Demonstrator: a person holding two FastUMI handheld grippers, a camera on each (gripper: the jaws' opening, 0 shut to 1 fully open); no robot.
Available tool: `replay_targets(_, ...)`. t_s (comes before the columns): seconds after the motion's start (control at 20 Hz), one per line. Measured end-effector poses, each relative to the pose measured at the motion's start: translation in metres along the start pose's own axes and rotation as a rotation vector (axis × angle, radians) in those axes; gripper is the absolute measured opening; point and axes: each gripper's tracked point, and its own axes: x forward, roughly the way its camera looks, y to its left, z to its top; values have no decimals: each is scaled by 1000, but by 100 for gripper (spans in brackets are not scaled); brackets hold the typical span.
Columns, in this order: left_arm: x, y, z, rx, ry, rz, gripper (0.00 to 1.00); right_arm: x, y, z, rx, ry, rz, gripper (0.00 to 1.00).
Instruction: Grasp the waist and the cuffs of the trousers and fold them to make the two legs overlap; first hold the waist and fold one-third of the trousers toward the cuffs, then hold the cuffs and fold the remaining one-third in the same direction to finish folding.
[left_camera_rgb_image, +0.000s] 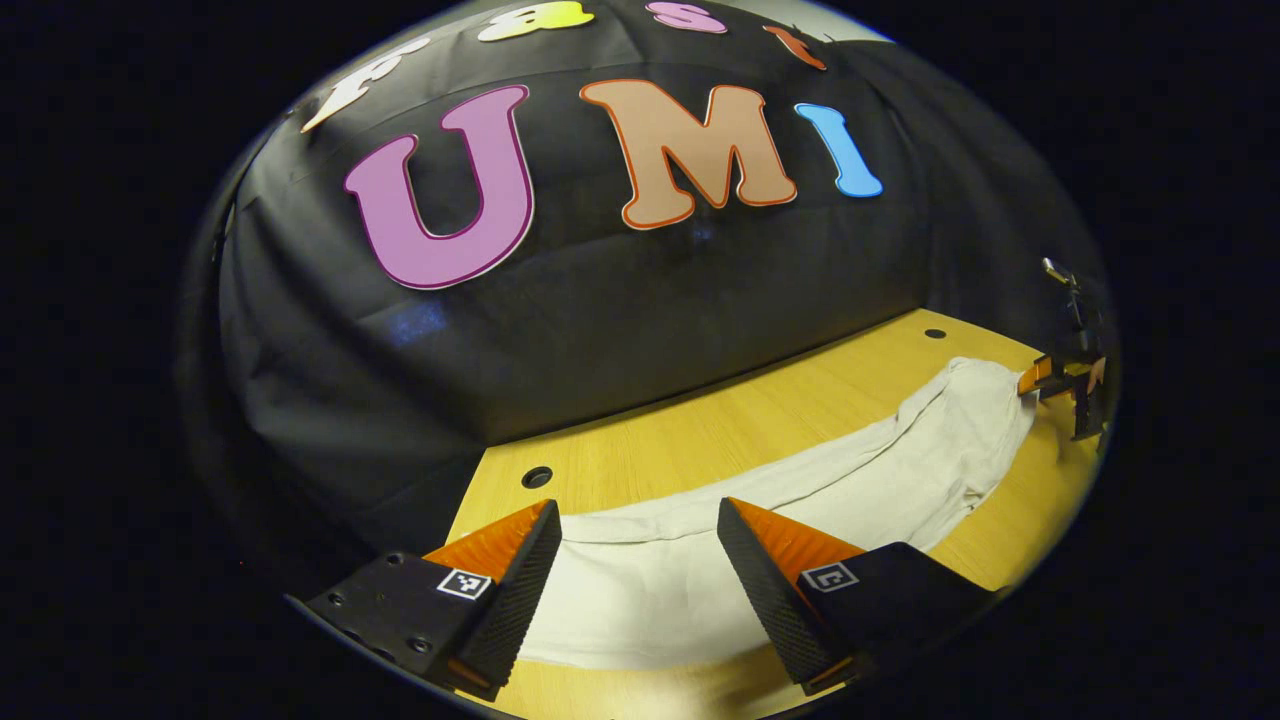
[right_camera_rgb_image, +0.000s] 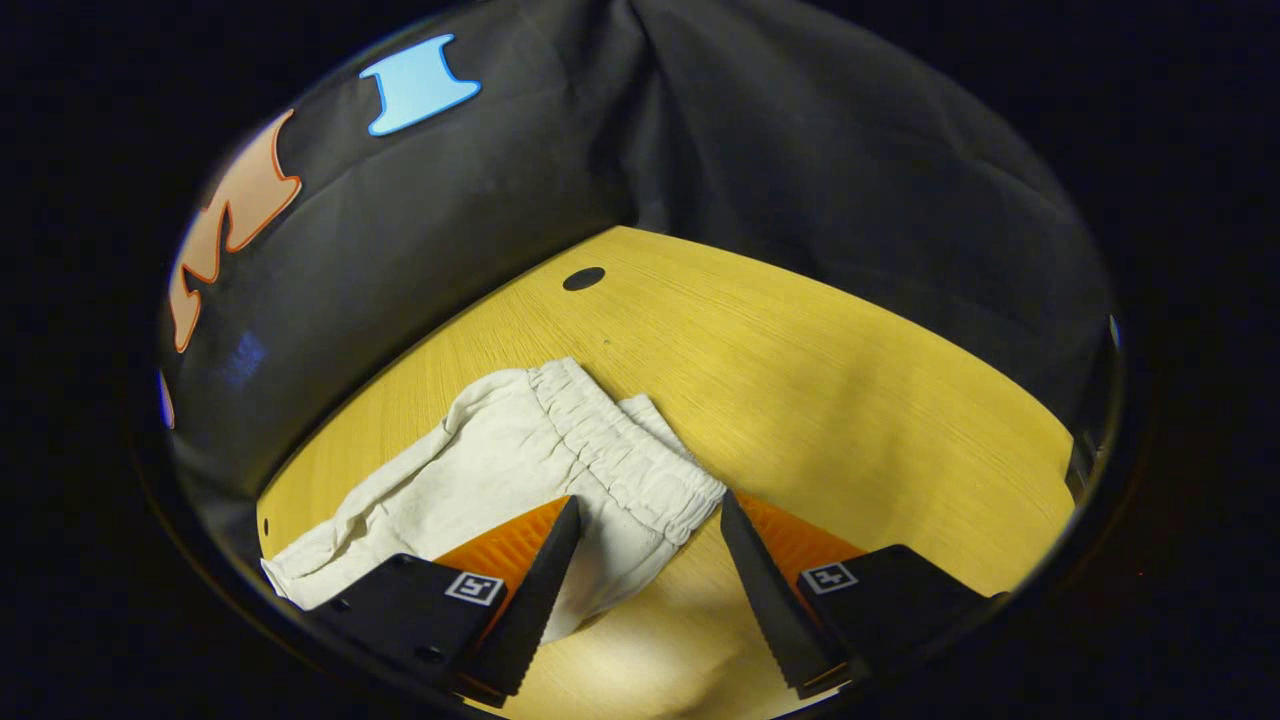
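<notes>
Trousers (left_camera_rgb_image: 800, 500), off-white, lie stretched flat along the wooden table (left_camera_rgb_image: 720, 420), legs running from the cuff end in front of the left gripper (left_camera_rgb_image: 637, 575) to the far end where the right gripper (left_camera_rgb_image: 1062, 382) sits at the cloth's edge. Left gripper's jaws stand wide apart, cloth lying between the fingers, none of it pinched. In the right gripper view, the elastic waistband (right_camera_rgb_image: 620, 450) lies just ahead of the right gripper, jaws spread wide, one finger (right_camera_rgb_image: 530, 590) over the fabric, the other over bare table.

cream trousers (right_camera_rgb_image: 520, 455) (plain), yellow wood-grain table (right_camera_rgb_image: 850, 380)
</notes>
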Motion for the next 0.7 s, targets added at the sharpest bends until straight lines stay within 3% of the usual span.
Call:
replay_targets(0.1, -2, -4, 1, 0, 4, 8, 96, 5, -3, 1, -18, -5, 5, 70)
replay_targets(0.2, -2, -9, 2, -6, 11, 12, 96, 5, -4, 1, -31, 4, 35, 57)
replay_targets(0.35, -3, -17, 1, -19, 19, 21, 96, 5, 0, 1, -23, 32, 80, 24)
replay_targets(0.7, -9, -24, 3, -55, 16, 43, 96, -3, 2, 10, -29, -20, 33, 24)
